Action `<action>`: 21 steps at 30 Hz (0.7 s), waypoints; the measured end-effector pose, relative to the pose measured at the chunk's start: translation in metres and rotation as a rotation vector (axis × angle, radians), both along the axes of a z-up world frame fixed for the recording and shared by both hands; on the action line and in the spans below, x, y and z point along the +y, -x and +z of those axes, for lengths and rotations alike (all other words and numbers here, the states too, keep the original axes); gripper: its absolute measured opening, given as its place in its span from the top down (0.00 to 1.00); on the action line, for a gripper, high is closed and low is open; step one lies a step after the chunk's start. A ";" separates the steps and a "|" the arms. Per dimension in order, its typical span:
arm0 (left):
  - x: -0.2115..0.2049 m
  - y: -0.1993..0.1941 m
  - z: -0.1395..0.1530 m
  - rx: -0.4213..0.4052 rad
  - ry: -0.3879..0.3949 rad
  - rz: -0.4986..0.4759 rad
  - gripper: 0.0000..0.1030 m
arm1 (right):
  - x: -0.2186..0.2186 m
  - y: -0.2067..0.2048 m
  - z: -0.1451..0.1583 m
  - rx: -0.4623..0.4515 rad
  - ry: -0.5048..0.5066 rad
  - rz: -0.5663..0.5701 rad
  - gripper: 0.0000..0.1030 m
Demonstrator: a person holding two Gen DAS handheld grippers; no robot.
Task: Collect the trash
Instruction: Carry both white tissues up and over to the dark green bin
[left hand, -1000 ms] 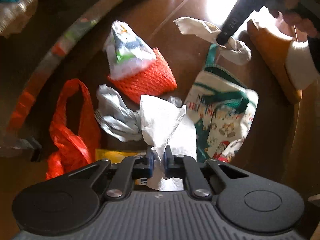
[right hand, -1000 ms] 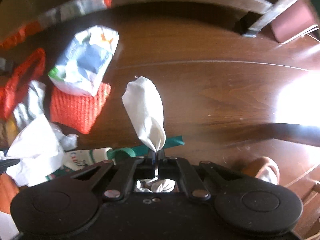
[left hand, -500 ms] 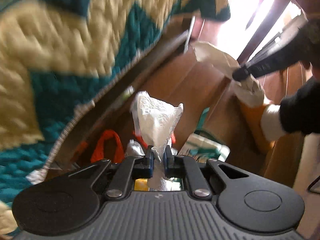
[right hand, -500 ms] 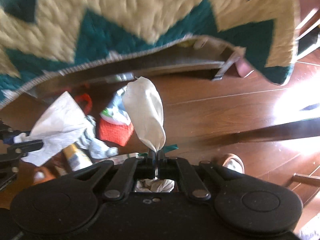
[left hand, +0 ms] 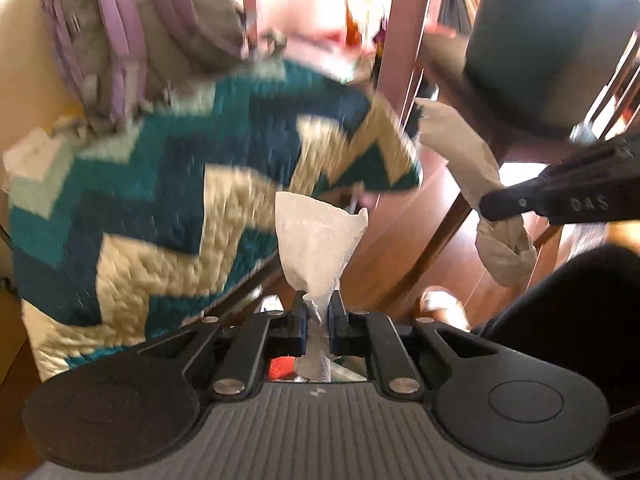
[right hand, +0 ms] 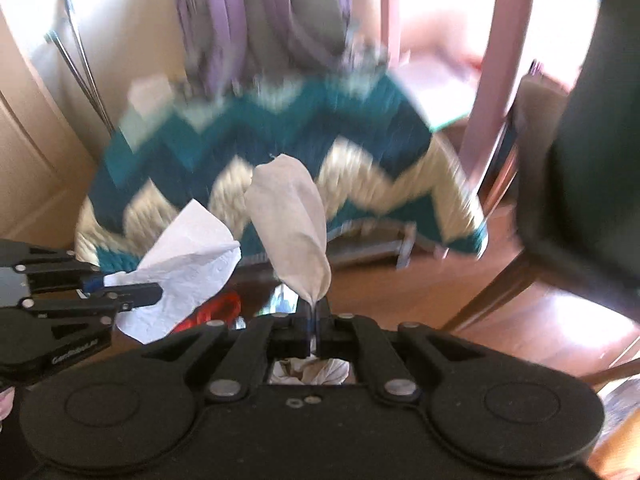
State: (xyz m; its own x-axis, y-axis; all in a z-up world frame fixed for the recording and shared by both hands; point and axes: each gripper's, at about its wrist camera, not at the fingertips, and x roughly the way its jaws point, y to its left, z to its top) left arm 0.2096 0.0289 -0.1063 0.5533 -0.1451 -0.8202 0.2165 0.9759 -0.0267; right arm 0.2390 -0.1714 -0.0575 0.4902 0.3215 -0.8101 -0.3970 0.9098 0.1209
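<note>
My left gripper (left hand: 318,312) is shut on a white embossed paper towel (left hand: 318,240) that stands up from its jaws. My right gripper (right hand: 316,314) is shut on a beige crumpled tissue (right hand: 290,220) that also sticks upward. Each gripper shows in the other view: the right gripper (left hand: 490,206) at the right with its beige tissue (left hand: 460,148), the left gripper (right hand: 154,292) at the lower left with its white paper towel (right hand: 182,268). Both are raised well above the wooden floor. Red trash (right hand: 216,308) lies on the floor below.
A teal and cream zigzag quilt (left hand: 160,200) hangs over furniture just ahead. A grey and purple backpack (left hand: 132,32) sits above it. A dark chair (right hand: 580,180) with wooden legs stands at the right. A person's slippered foot (left hand: 440,304) and dark trouser leg are at lower right.
Both grippers have risen from the floor litter, each carrying its paper. The trash pile has dropped out of sight; the quilt, backpack and chair have come into view.
</note>
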 end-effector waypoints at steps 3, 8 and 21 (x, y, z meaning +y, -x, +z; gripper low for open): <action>-0.019 0.007 0.049 -0.074 0.009 0.003 0.91 | -0.025 0.011 0.040 -0.064 -0.037 -0.014 1.00; -0.053 0.009 0.116 -0.155 0.033 -0.007 0.91 | -0.065 0.023 0.101 -0.172 -0.085 -0.020 1.00; -0.164 -0.023 0.272 -0.386 0.123 -0.109 0.91 | -0.172 0.002 0.216 -0.426 -0.131 -0.171 1.00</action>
